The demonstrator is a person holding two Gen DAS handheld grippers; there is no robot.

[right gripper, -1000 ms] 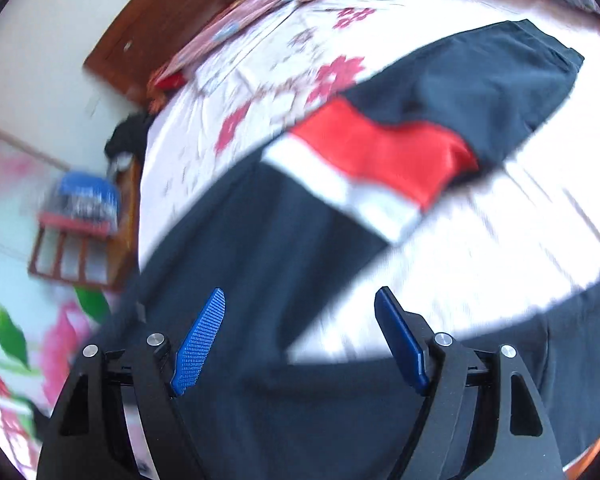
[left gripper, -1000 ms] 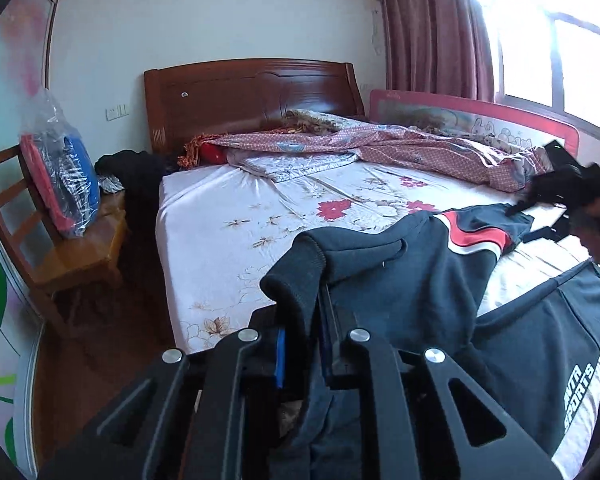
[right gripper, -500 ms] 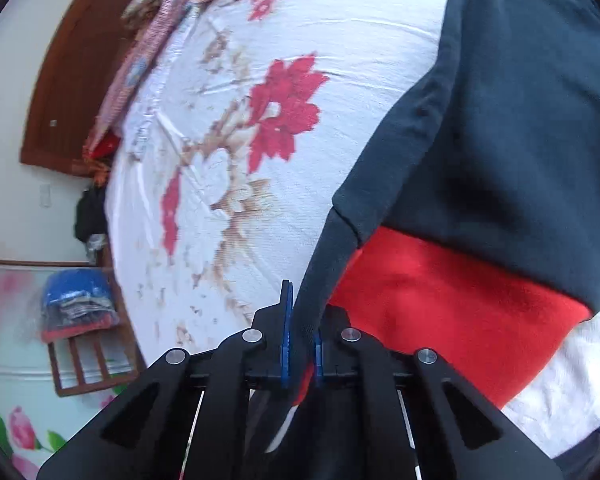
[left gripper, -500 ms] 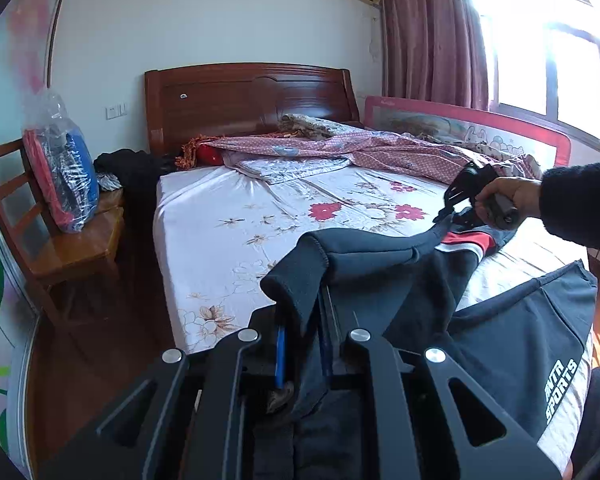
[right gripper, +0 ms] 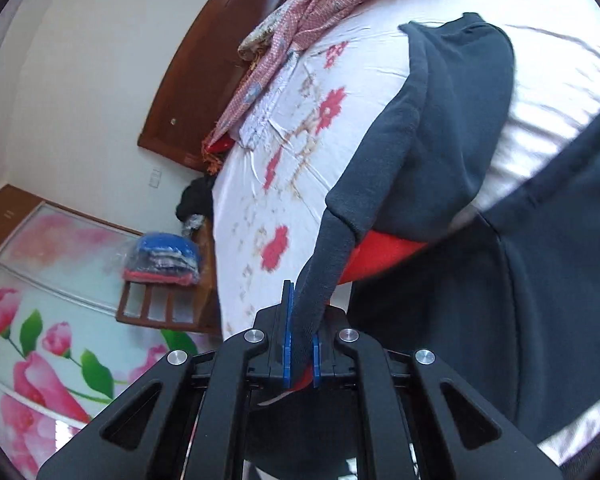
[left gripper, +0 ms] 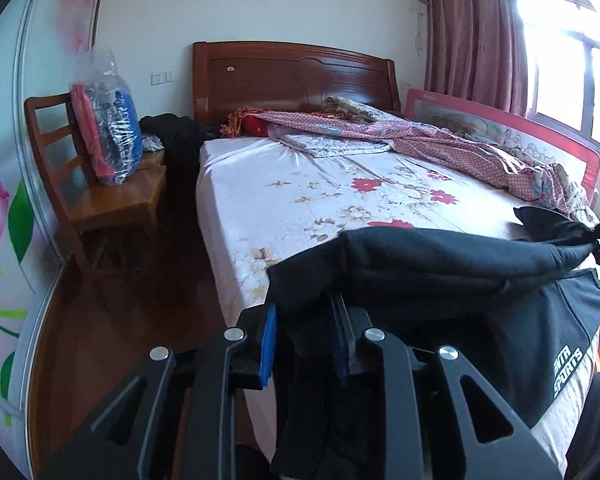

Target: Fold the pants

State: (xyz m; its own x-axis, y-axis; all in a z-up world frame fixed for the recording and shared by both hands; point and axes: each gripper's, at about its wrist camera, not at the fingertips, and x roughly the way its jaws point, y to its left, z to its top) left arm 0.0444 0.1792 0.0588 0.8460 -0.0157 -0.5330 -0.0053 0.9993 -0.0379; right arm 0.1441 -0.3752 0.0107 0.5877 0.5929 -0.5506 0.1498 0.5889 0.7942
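While both grippers clamp the pants (left gripper: 440, 264), stretched across the frame's centre over the bed (left gripper: 300, 196), keep even tension: left gripper (left gripper: 306, 336) and right gripper (right gripper: 300, 344) should lower together, probably onto the other leg.

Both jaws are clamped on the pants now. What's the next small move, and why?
Probably carry the lifted leg across onto the other leg, both grippers together. The left gripper and right gripper each pinch an edge of the pants, holding that leg stretched above the bed, while the other leg lies flat near the bed's edge.
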